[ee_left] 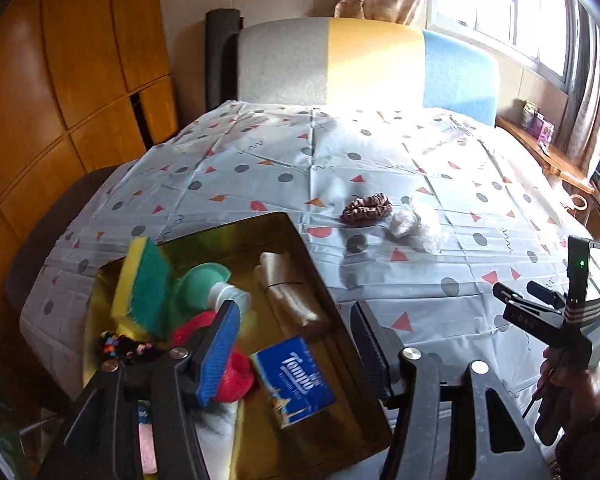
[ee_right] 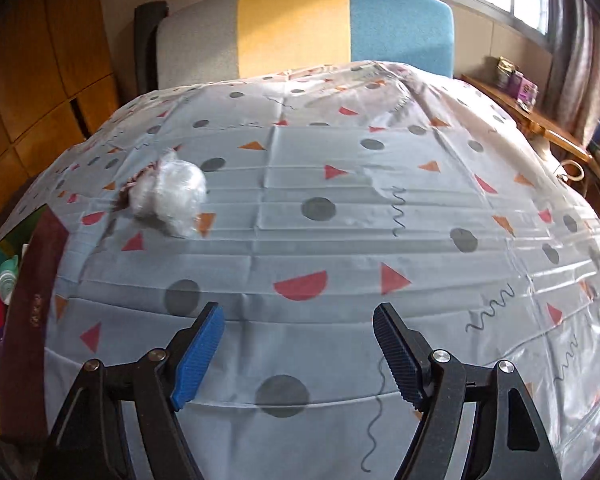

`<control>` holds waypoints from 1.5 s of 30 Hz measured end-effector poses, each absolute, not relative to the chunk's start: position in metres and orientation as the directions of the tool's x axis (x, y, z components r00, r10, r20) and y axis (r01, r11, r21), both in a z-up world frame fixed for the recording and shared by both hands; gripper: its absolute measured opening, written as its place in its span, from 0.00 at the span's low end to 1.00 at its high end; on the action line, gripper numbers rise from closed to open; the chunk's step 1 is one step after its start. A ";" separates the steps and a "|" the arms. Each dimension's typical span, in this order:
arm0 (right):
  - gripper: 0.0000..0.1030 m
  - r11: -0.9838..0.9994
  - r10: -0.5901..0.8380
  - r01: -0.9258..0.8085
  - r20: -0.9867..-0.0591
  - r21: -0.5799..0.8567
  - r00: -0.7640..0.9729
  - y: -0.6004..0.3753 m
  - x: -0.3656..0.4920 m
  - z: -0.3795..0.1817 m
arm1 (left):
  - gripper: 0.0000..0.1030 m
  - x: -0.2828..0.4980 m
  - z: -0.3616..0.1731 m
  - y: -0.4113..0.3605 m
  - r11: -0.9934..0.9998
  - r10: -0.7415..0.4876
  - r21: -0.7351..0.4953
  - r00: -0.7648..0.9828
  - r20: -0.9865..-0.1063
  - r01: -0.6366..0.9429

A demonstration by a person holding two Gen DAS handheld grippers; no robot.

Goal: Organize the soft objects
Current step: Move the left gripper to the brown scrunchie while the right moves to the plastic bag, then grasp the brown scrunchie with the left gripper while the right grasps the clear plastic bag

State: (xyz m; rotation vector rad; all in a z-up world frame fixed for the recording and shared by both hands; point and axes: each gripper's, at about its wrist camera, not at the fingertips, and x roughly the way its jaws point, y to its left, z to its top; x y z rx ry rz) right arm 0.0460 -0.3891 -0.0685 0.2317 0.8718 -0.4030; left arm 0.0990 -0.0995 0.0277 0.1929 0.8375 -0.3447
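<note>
Both grippers empty over the patterned tablecloth

The left gripper [ee_left: 296,344] hung jaws apart above the gold tray [ee_left: 356,408], holding nothing; the right gripper [ee_right: 300,348] gaped wide over bare tablecloth [ee_right: 340,240]; farther, at ten o'clock, the crumpled plastic wrap [ee_right: 172,196] touched the brown scrunchie [ee_left: 366,205].

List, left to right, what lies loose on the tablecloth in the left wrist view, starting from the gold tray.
gold tray → brown scrunchie → crumpled clear plastic bag → right gripper, held in a hand at the frame's right edge.
</note>
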 end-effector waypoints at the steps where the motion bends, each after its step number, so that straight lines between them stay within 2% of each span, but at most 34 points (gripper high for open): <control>1: 0.75 0.894 -0.246 0.446 -0.783 0.045 0.572 -0.395 0.043 -0.073 | 0.58 0.106 0.026 -0.110 0.922 -0.227 0.034 0.609 -0.760 0.386; 10: 0.75 0.870 -0.240 0.487 -0.792 0.081 0.561 -0.412 0.038 -0.096 | 0.58 0.189 0.000 -0.192 0.908 -0.197 0.060 0.547 -0.814 0.416; 14: 0.79 0.873 -0.237 0.480 -0.790 0.082 0.566 -0.410 0.039 -0.097 | 0.58 0.226 -0.019 -0.226 0.894 -0.178 0.086 0.523 -0.833 0.440; 20: 0.83 0.876 -0.220 0.471 -0.787 0.100 0.577 -0.411 0.040 -0.098 | 0.59 0.274 -0.055 -0.261 0.890 -0.191 0.037 0.446 -0.874 0.455; 25: 0.87 0.882 -0.217 0.462 -0.788 0.095 0.576 -0.409 0.042 -0.100 | 0.71 0.295 -0.073 -0.279 0.884 -0.230 -0.008 0.419 -0.879 0.468; 28: 0.88 0.882 -0.216 0.461 -0.787 0.096 0.578 -0.409 0.042 -0.100 | 0.73 0.305 -0.088 -0.286 0.883 -0.220 -0.020 0.375 -0.900 0.470; 30: 0.88 0.882 -0.215 0.461 -0.787 0.098 0.579 -0.409 0.042 -0.100 | 0.64 0.307 -0.098 -0.284 0.888 -0.242 -0.070 0.333 -0.911 0.455; 32: 0.88 0.882 -0.215 0.461 -0.786 0.099 0.580 -0.409 0.041 -0.100 | 0.46 0.305 -0.093 -0.280 0.894 -0.258 -0.086 0.348 -0.901 0.439; 33: 0.88 0.881 -0.215 0.462 -0.786 0.100 0.580 -0.409 0.041 -0.100 | 0.30 0.302 -0.090 -0.278 0.898 -0.252 -0.077 0.361 -0.898 0.434; 34: 0.88 0.882 -0.215 0.462 -0.786 0.100 0.580 -0.409 0.041 -0.100 | 0.19 0.299 -0.088 -0.276 0.899 -0.245 -0.069 0.366 -0.898 0.431; 36: 0.88 0.882 -0.214 0.461 -0.785 0.101 0.581 -0.409 0.041 -0.100 | 0.15 0.292 -0.082 -0.270 0.899 -0.253 -0.077 0.368 -0.895 0.431; 45: 0.82 0.879 -0.193 0.460 -0.787 0.127 0.586 -0.410 0.042 -0.096 | 0.15 0.235 -0.027 -0.244 0.889 -0.294 -0.076 0.438 -0.850 0.451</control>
